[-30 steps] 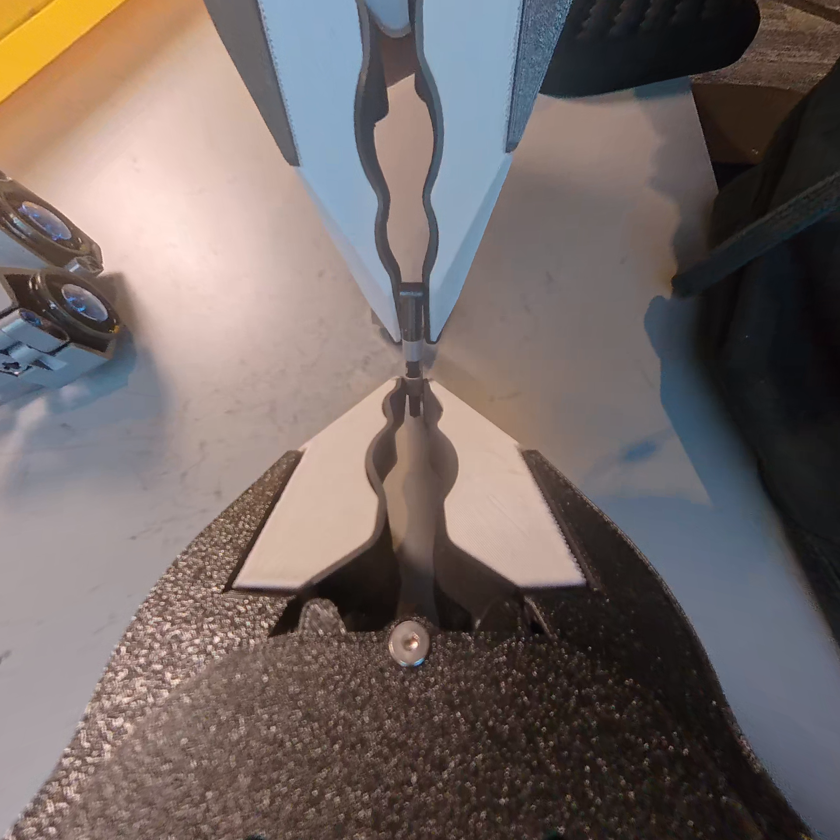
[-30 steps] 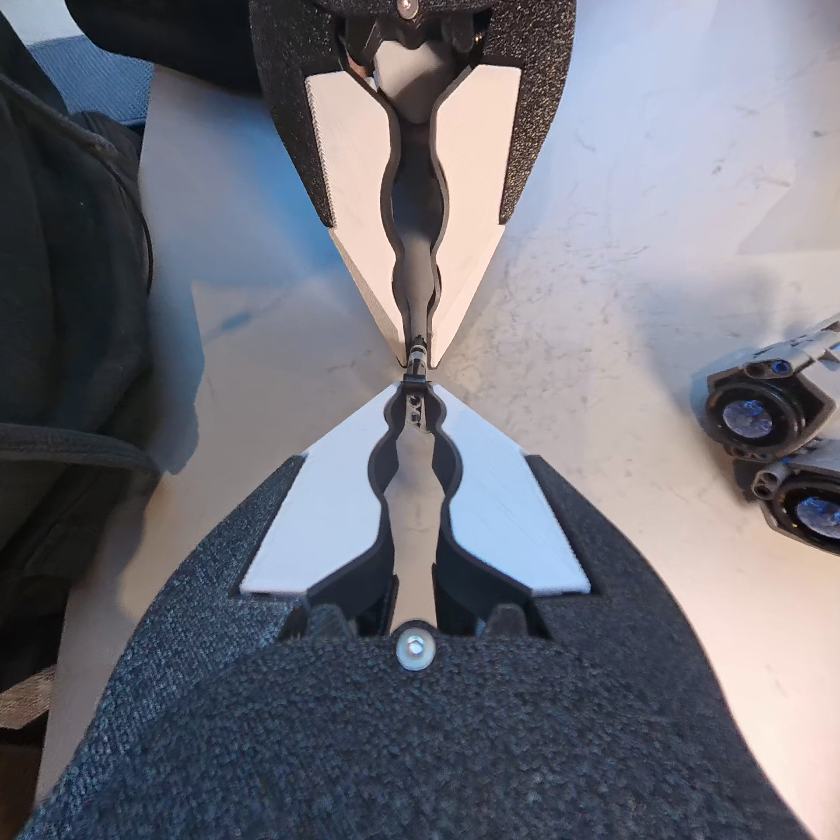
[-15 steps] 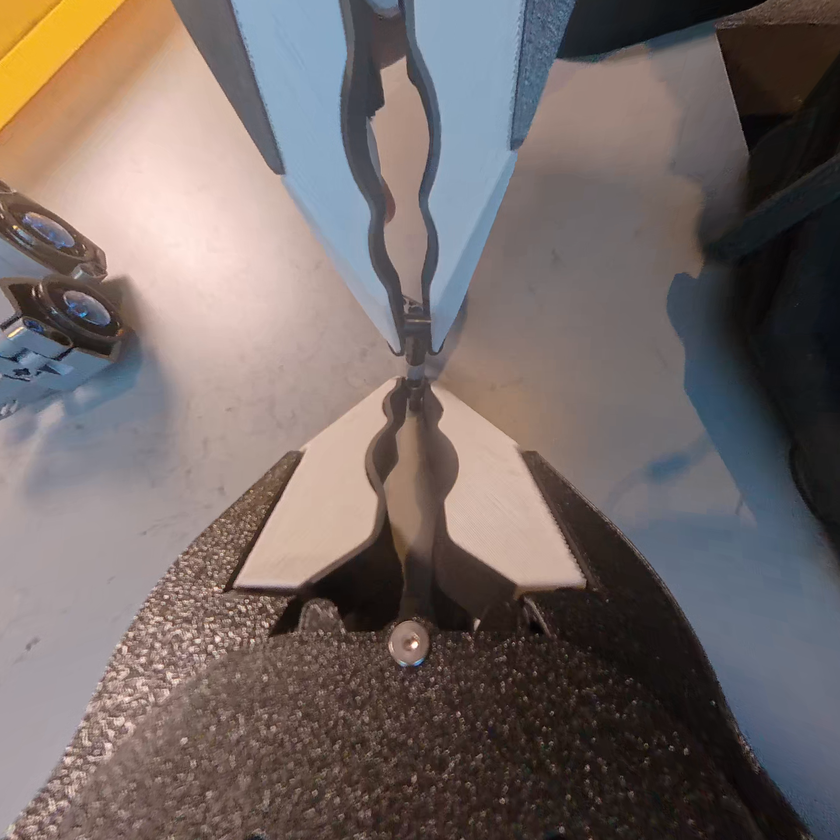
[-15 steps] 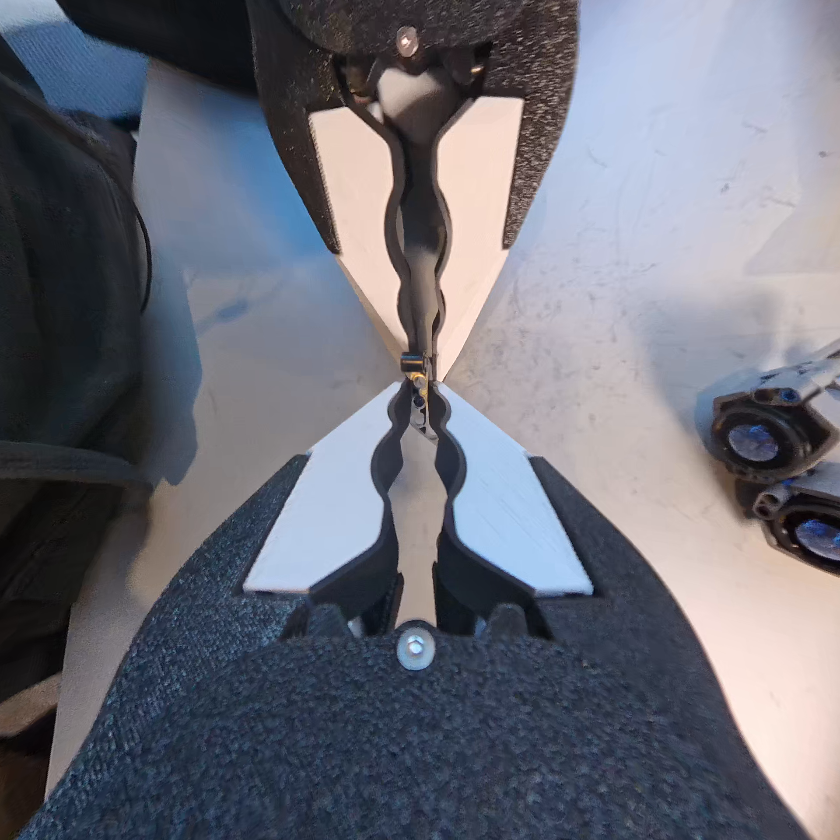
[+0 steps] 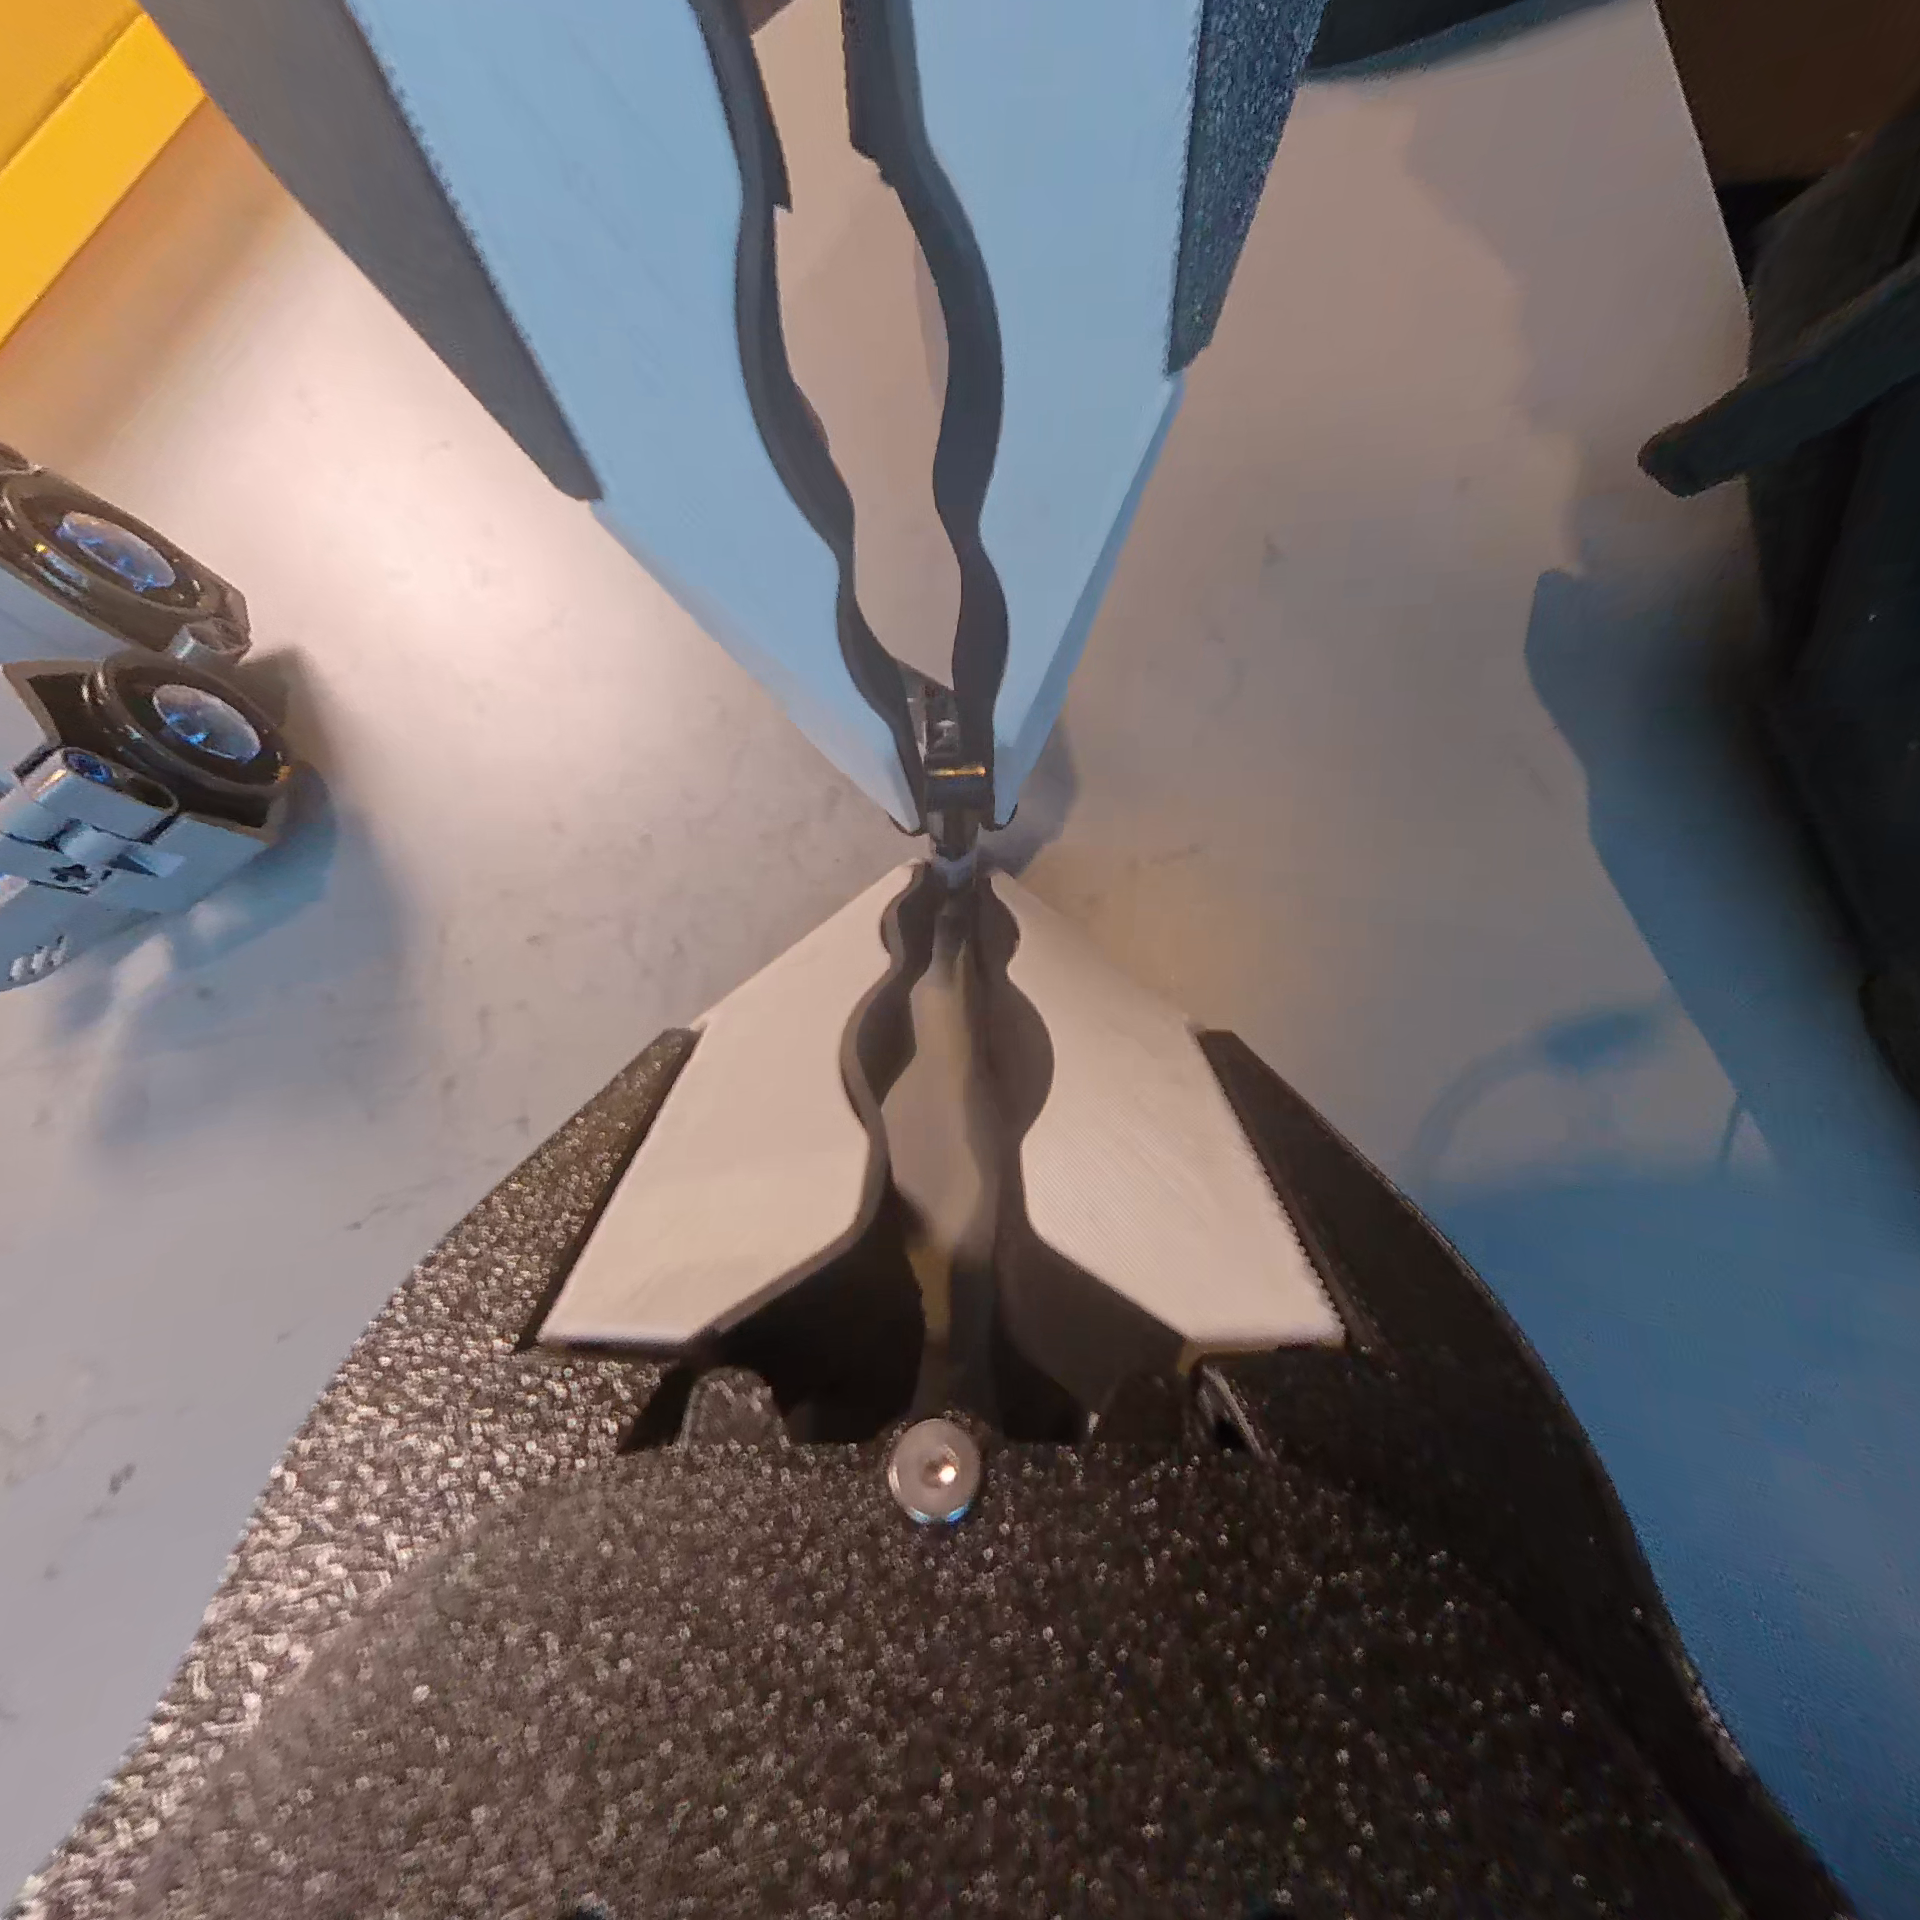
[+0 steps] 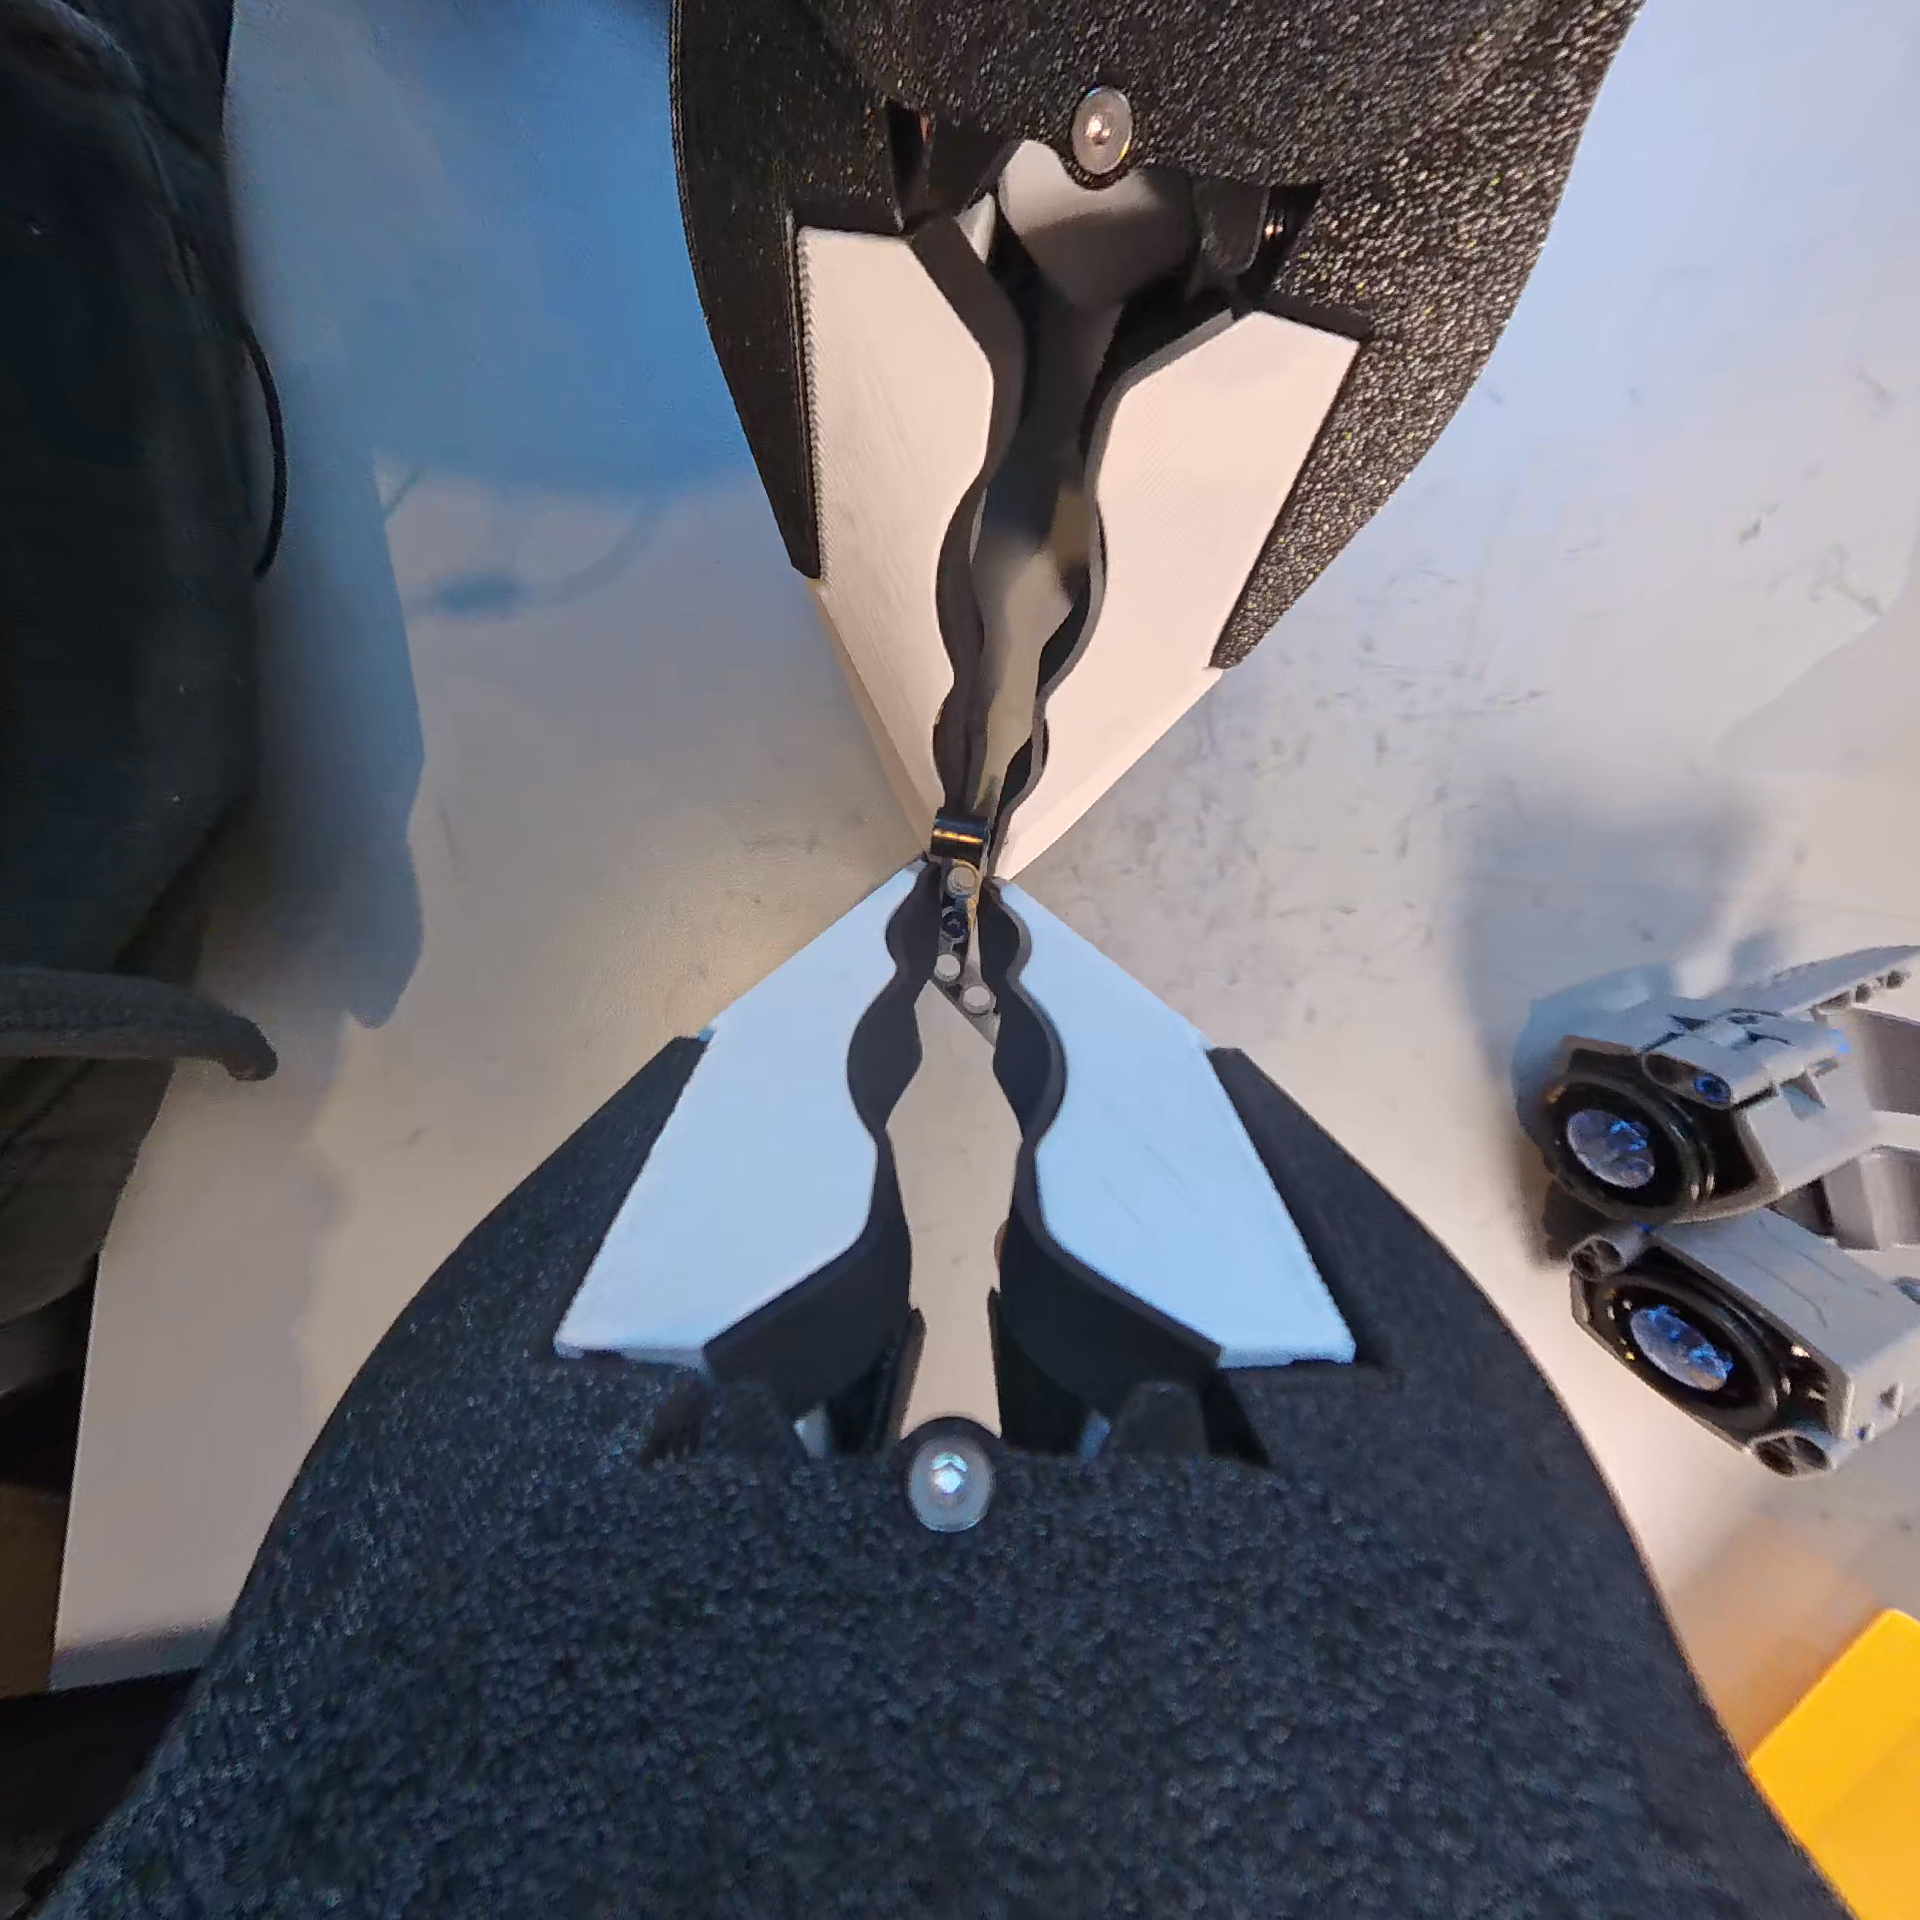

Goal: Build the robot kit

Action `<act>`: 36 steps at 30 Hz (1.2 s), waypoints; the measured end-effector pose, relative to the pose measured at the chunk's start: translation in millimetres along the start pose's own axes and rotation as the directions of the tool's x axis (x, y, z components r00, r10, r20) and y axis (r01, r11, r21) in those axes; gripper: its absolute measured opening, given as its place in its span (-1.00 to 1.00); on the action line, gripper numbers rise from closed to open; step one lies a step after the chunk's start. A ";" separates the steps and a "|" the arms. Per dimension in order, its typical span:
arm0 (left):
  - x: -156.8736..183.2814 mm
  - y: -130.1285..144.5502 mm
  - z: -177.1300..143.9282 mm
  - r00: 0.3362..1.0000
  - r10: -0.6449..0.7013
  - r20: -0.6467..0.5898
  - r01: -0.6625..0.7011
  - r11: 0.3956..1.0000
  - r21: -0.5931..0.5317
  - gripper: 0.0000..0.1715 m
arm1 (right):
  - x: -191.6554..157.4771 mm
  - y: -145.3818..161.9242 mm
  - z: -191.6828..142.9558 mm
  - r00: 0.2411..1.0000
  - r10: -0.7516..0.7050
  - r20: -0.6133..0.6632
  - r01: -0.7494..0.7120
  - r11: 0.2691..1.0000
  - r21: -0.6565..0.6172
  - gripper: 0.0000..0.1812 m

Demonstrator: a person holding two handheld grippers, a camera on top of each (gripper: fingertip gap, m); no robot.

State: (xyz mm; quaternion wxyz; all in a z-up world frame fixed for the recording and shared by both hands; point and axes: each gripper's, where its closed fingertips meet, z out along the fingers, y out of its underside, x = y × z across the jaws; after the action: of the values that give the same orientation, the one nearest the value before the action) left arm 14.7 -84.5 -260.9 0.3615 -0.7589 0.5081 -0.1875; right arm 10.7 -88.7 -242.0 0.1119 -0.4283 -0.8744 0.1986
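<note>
Left gripper point(image 5: 951, 883) & right gripper point(image 6: 961, 883) meet tip to tip above the bench point(image 5: 520, 883), jaws of both pinched narrow on one small black part point(image 6: 961, 925) betw. them. Grey two-lens module point(image 6: 1704, 1205) lies nearby; dark bag point(image 6: 114, 520) at bench edge.

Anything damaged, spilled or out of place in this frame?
Nothing stands out. The left gripper and right gripper meet tip to tip over the white table, both shut on one small black perforated part. A grey twin-lens assembly lies undisturbed beside them.
</note>
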 end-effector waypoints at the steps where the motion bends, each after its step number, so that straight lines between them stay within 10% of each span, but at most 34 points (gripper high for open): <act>1: -0.1 0.1 0.0 1.000 0.000 0.001 0.000 1.000 0.000 -0.94 | 0.2 -0.2 -0.1 1.000 0.003 -0.008 -0.003 1.000 0.008 -0.95; 21: 2.9 -9.9 -11.8 1.000 -0.015 -0.006 0.015 0.996 0.085 -0.93 | -0.9 -3.9 -0.4 0.989 0.147 -0.016 -0.136 0.948 0.289 -0.87; 36: 5.3 -10.3 -10.7 1.000 0.003 -0.018 -0.002 0.996 0.085 -0.93 | -2.9 2.2 -1.7 0.997 0.077 -0.023 -0.068 0.961 0.267 -0.92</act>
State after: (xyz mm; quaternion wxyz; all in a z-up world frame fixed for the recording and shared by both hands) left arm 16.4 -90.8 -246.6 0.3892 -0.7405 0.5038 -0.2154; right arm 14.6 -89.3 -241.5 0.1755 -0.4444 -0.8216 0.3109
